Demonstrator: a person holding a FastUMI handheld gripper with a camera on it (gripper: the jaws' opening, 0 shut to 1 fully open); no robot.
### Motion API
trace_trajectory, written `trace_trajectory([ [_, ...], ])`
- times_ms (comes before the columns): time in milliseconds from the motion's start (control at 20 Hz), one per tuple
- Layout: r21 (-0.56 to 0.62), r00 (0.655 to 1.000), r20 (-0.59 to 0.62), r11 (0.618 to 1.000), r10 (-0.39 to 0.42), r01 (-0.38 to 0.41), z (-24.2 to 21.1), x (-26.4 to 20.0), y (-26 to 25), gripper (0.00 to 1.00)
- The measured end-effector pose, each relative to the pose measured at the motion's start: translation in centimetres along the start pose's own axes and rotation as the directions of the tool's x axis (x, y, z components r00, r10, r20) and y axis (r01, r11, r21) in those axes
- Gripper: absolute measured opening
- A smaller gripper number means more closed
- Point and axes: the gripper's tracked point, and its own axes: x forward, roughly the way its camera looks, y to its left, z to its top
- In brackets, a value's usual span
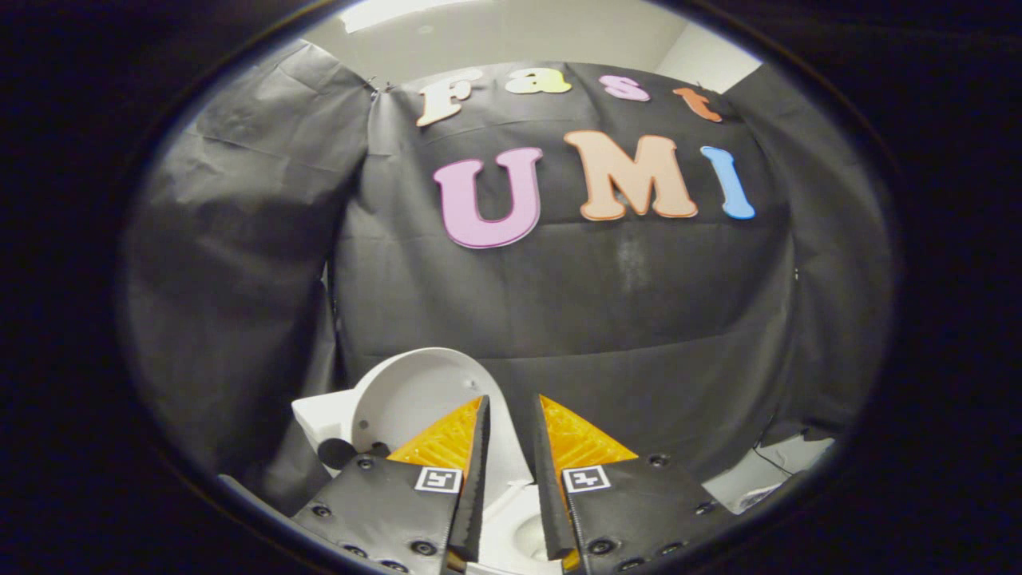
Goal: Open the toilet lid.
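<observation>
The white toilet lid [407, 391] stands raised and upright, its round inner face towards me, just beyond my left finger. Low between the fingers shows the white seat and bowl [523, 531]. A white tank [315, 419] sits behind the lid on its left, with a dark round part [335, 452] beside it. My gripper [512, 399] hovers above the bowl, open by a narrow gap, with nothing between the fingers and no contact with the lid.
Black cloth [639, 319] walls the booth behind and on both sides of the toilet. Beyond the right finger lies a pale floor patch [770, 471] with a thin cable across it.
</observation>
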Motion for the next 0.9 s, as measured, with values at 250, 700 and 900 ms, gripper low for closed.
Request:
trace_trajectory([
  [250,-0.002,0.999,-0.001,0.999,-0.035,0.035,0.0,-2.3,-6.0,0.32],
  [700,-0.113,0.998,-0.056,0.993,0.032,-0.038,-0.3,-6.8,-12.7,0.40],
  [900,-0.084,0.991,-0.097,0.991,0.094,-0.102,-1.6,-9.1,-14.6,0.43],
])
